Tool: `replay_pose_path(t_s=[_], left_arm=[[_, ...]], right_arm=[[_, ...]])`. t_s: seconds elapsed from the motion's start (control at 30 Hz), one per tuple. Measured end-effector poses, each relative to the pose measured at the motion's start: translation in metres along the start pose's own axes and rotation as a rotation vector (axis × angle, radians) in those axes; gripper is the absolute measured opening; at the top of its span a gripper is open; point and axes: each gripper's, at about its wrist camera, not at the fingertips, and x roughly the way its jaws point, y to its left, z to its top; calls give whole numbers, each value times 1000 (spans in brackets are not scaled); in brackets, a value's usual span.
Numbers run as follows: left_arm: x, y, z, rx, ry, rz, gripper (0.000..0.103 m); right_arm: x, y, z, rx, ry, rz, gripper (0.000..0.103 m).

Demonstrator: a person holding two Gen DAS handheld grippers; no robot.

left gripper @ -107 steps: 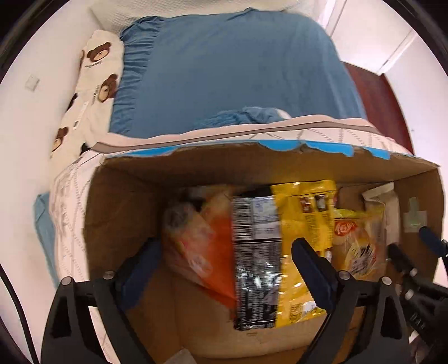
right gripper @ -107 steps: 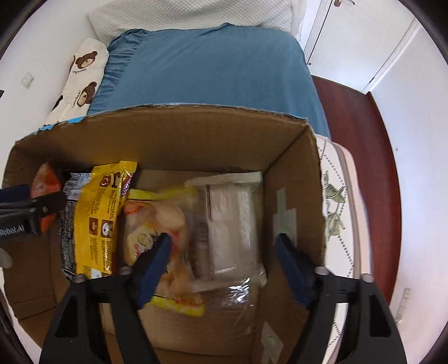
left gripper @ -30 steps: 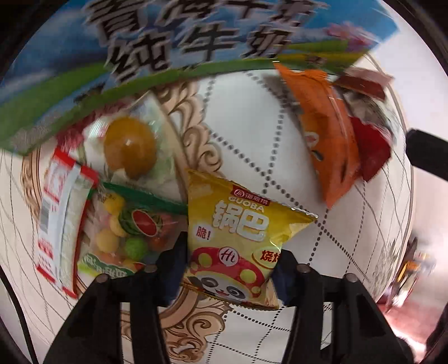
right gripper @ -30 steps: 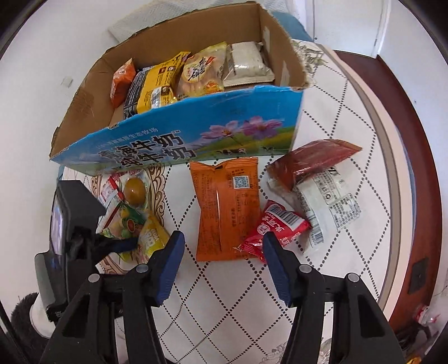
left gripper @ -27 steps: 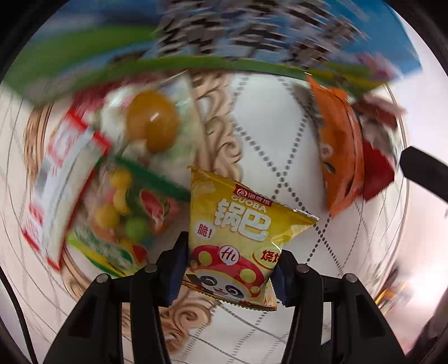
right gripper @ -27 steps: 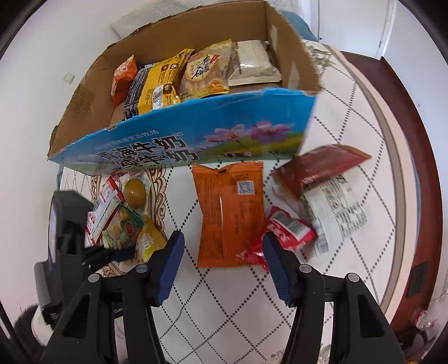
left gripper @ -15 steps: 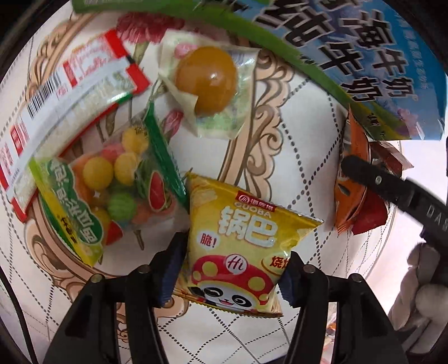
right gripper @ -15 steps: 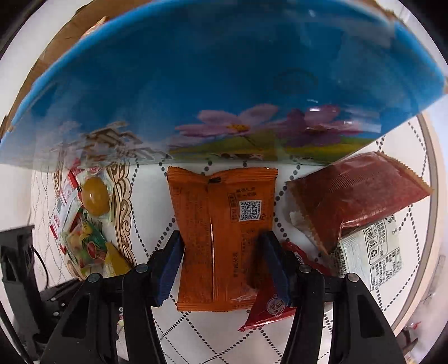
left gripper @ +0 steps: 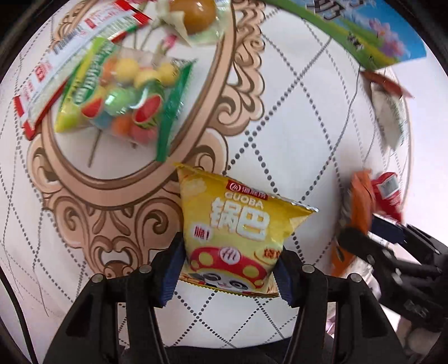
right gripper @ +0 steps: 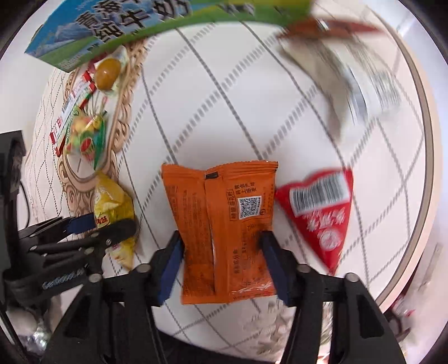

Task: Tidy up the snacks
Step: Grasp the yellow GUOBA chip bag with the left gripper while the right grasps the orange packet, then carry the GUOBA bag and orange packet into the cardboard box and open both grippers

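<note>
Left wrist view: your left gripper (left gripper: 228,273), jaws closing, pinches one yellow packet (left gripper: 235,232). Your right gripper (right gripper: 224,261), jaws opening, straddles one orange packet (right gripper: 224,232); one red packet (right gripper: 322,212) lies beside.

Glossy foil-look yellow snack bag (left gripper: 238,224) w/ crinkled seal; matt orange packet (right gripper: 224,232) w/ creased plastic film. Far left, clear shiny plastic candy bag (left gripper: 123,103). Matt quilted cloth cover (left gripper: 294,134), stitched in dotted lines. Far edge, printed cardboard box (right gripper: 112,25), smooth. Gripper pads (left gripper: 172,268) matt blue, arms black plastic.
</note>
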Motion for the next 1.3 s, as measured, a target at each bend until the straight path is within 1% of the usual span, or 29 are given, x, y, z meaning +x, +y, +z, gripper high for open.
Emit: replay_pose_path(t_s=[0.07,0.2,0.23,0.27,0.3,0.33,0.4,0.43,0.47,0.5,0.57,0.63,0.67,0.7,0.77,0.83,0.87,0.97,1.03,1.13,1.17,1.23,1.3], left_arm=[[7,-7,4,5,-1,-14,56],[13,-10,11,7,2,-18,57],[13,-11,10,7,2,-19,57],[4,-3,24,7,3,-21,57],[4,-4,23,9,7,-25,57],[3,-4,22,8,15,-35,57],[-7,9,26,4,29,-58,57],[-7,8,24,7,33,-67,57],[-6,7,20,10,33,-68,57],[-4,6,20,15,34,-62,57],[0,3,22,20,34,-52,57],[2,2,26,26,37,-42,57],[5,-2,29,26,39,-40,57],[6,-8,26,26,40,-40,57],[6,-8,27,21,39,-53,58],[4,-3,24,7,40,-87,63],[4,2,26,-3,40,-103,64],[6,9,30,-17,45,-118,65],[4,13,29,-12,42,-109,65],[3,11,27,2,19,-86,65],[2,10,24,7,7,-76,64],[-1,6,20,16,-25,-36,53],[-4,2,17,27,-35,-30,51]], right_arm=[[-2,-7,-3,30,9,22,83],[-12,-16,-17,27,-59,20,83],[-18,-14,-19,18,-74,13,83],[-23,-14,-21,2,-90,-5,83],[-28,-13,-20,-18,-98,-19,83],[-29,-12,-21,-37,-101,-30,83],[-30,-12,-24,-89,-96,-39,84],[-25,-10,-24,-116,-85,-42,84],[-19,-10,-24,-148,-68,-43,85],[-16,-17,-26,-165,-63,-37,85],[1,-15,-24,-187,-55,-41,85],[13,-18,-23,-165,-49,-48,84],[16,-22,-23,-125,-49,-39,84],[17,-26,-24,-79,-52,-15,84],[15,-32,-25,8,-40,48,84],[10,-37,-26,62,-42,127,84],[10,-39,-26,81,-33,148,84],[8,-45,-27,85,-49,117,84],[14,-44,-27,73,-53,91,84],[18,-35,-32,42,-95,40,84],[19,-31,-34,14,-109,8,81],[20,-17,-39,-7,-135,-32,71],[20,-12,-42,-13,-154,-59,67]])
